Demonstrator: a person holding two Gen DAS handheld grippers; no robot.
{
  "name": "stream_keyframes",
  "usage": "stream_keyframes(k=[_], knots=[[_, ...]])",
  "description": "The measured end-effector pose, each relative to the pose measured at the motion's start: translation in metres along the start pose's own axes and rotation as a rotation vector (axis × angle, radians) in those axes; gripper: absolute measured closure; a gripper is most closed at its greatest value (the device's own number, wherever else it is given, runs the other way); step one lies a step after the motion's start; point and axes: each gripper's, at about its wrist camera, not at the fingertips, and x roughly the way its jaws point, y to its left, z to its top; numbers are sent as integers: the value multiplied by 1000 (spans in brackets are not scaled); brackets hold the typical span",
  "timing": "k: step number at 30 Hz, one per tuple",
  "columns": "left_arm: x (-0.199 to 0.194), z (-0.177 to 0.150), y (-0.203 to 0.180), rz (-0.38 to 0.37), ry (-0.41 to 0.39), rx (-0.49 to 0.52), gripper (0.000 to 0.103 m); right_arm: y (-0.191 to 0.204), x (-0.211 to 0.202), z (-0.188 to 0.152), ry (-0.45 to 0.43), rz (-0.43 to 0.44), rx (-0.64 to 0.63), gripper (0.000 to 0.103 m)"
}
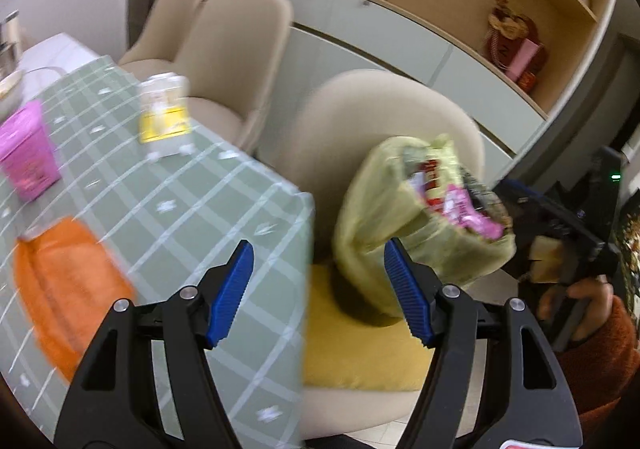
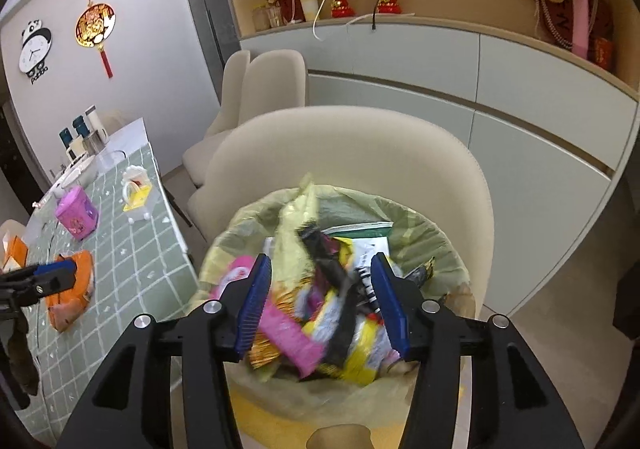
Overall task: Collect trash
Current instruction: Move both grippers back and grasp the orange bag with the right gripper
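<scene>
Yellow-green plastic forms the trash bag (image 2: 344, 217), which is seen standing open on the yellow cushion (image 1: 360, 349) of a beige chair (image 2: 352, 153) just beside the near corner of the table (image 1: 224, 209). The bag is already filled with mixed wrappers (image 2: 304, 313), pink, yellow and black. The right gripper (image 2: 320, 301) is held directly over the bag's mouth with its jaws spread wide and nothing between them; the blurred wrappers below suggest that a piece has just been dropped in, though this cannot be confirmed. The left gripper (image 1: 318, 289) is likewise wide open and empty, poised above the table's chair-side edge, with the bag just beyond its right finger.

On the green checked tablecloth an orange packet (image 1: 68, 289) lies at the near edge, a pink box (image 1: 28, 153) stands farther along, and a small white-and-yellow box (image 1: 164, 113) is set near the chair-side edge. The step in hand is judged to be a deposit into the bag. Next, a return to the table is called for, the orange packet being the closest candidate for the left gripper; a flat, low grasp would be needed.
</scene>
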Motion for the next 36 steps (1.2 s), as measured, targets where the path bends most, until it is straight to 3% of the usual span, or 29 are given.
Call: stream_keyframes(k=[6, 13, 16, 21, 27, 29, 30, 31, 32, 33, 36], knots=[[-46, -35, 68, 110, -39, -43, 39, 64, -31, -10, -42, 22, -37, 46], [-106, -72, 165, 188, -83, -176, 39, 180, -24, -41, 90, 151, -106, 46], [-131, -91, 203, 207, -92, -229, 39, 233, -8, -59, 152, 222, -152, 46], [-161, -119, 234, 220, -87, -264, 39, 308, 33, -81, 232, 320, -173, 46], [-188, -148, 256, 237, -68, -303, 39, 351, 88, -79, 241, 264, -169, 46], [-194, -154, 259, 240, -61, -304, 39, 355, 111, -80, 281, 241, -166, 46], [-198, -157, 260, 240, -58, -301, 39, 353, 117, -82, 307, 253, -147, 48], [-199, -158, 261, 239, -57, -299, 39, 352, 123, -84, 339, 289, -116, 60], [-202, -160, 264, 239, -55, -295, 39, 352, 126, -86, 361, 309, -105, 79], [-202, -161, 266, 240, -54, -295, 39, 354, 125, -88, 372, 315, -110, 84], [-199, -161, 273, 234, -49, -312, 39, 355, 106, -84, 319, 340, -131, 89]])
